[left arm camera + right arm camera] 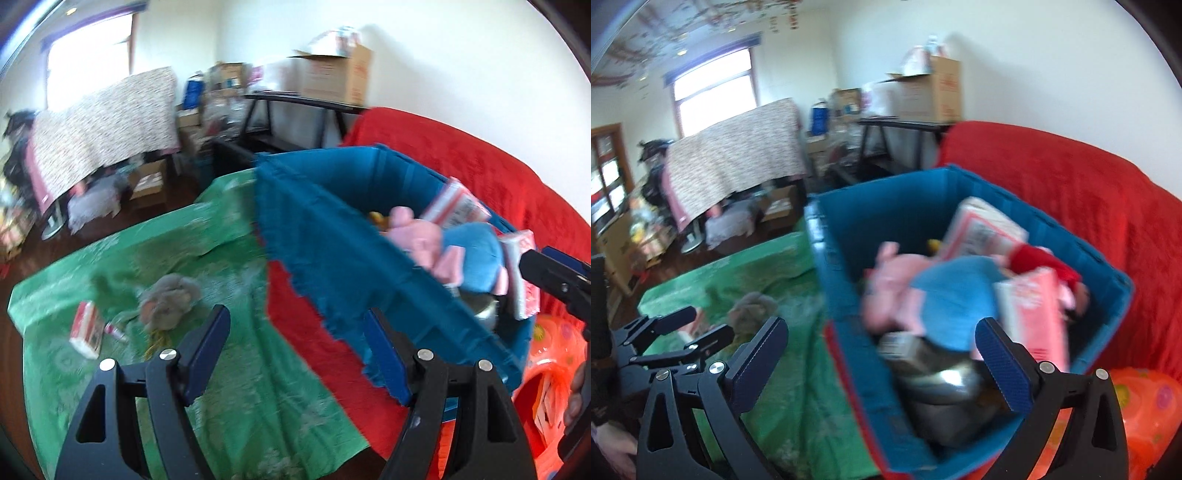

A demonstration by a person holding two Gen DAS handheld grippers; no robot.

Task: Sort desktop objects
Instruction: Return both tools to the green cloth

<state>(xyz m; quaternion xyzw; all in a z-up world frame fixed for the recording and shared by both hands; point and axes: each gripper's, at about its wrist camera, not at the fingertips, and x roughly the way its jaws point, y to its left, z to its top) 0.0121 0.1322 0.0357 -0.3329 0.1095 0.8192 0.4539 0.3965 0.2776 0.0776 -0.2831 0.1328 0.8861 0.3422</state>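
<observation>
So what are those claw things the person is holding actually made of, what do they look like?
Each is a black frame with triangular cut-outs and round silver pivot pins. The left gripper and the right gripper each carry two flat fingers faced with dark blue pads that have a fine textured grip pattern. No cables or markings show. Of the person, only a bit of a hand at the picture edges is visible.
</observation>
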